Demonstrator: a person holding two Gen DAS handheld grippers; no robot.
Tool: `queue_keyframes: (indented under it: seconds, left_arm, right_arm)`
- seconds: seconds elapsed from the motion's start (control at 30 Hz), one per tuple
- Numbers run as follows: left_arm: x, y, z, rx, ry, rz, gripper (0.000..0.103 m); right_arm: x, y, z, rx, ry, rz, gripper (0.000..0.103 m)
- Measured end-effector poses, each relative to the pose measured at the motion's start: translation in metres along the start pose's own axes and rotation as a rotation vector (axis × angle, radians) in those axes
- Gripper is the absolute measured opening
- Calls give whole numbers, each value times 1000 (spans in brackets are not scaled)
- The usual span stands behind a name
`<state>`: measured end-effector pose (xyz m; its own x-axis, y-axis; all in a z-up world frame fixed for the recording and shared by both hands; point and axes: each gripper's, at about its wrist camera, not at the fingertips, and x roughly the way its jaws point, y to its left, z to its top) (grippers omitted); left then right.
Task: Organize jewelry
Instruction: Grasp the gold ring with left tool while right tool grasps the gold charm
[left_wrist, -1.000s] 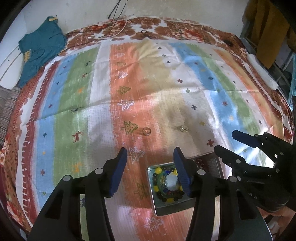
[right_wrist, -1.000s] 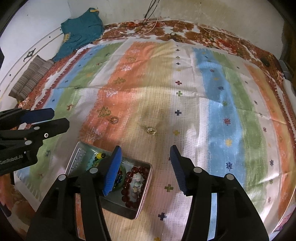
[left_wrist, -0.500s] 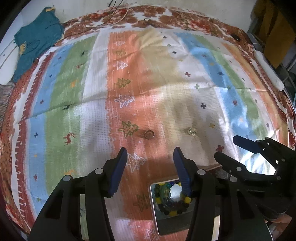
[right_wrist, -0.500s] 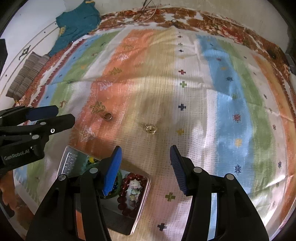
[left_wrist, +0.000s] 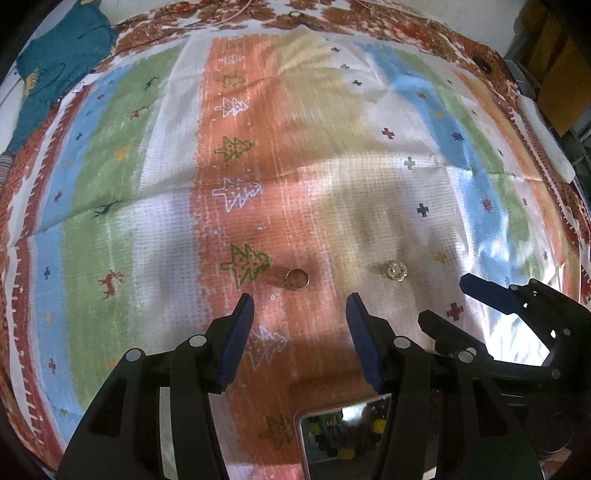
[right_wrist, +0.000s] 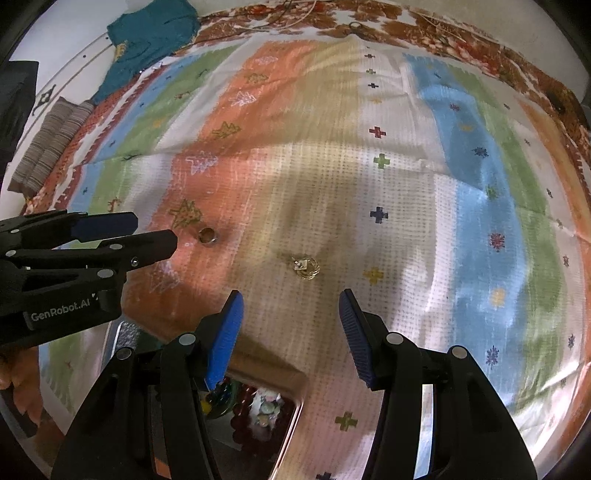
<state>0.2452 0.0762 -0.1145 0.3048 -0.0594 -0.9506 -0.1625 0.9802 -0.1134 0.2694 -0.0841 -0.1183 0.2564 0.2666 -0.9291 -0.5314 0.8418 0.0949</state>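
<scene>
Both views are bright, with daylight falling unevenly on the striped cloth (left_wrist: 332, 155). In the left wrist view a blown-out glare patch sits at 4 o'clock and a broad soft shadow darkens the cloth across the centre, around the plain ring (left_wrist: 297, 278). The metal tin (left_wrist: 306, 439) at 6 o'clock mirrors light. In the right wrist view shadow pools at the centre and toward 6 o'clock. Cloth toward 12 o'clock is smeared with blur in both. Fisheye bending curves the edges, and the corners go black.
</scene>
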Motion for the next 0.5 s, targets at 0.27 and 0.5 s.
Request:
queue_keyframes:
  seconds: [0.27, 0.5]
  left_arm:
    - [20, 4, 10, -9, 38, -9, 50]
    - [36, 1, 16, 9, 77, -23, 44]
  right_arm:
    - [22, -5, 10, 3, 38, -8, 54]
    - [39, -5, 17, -2, 65, -10, 54]
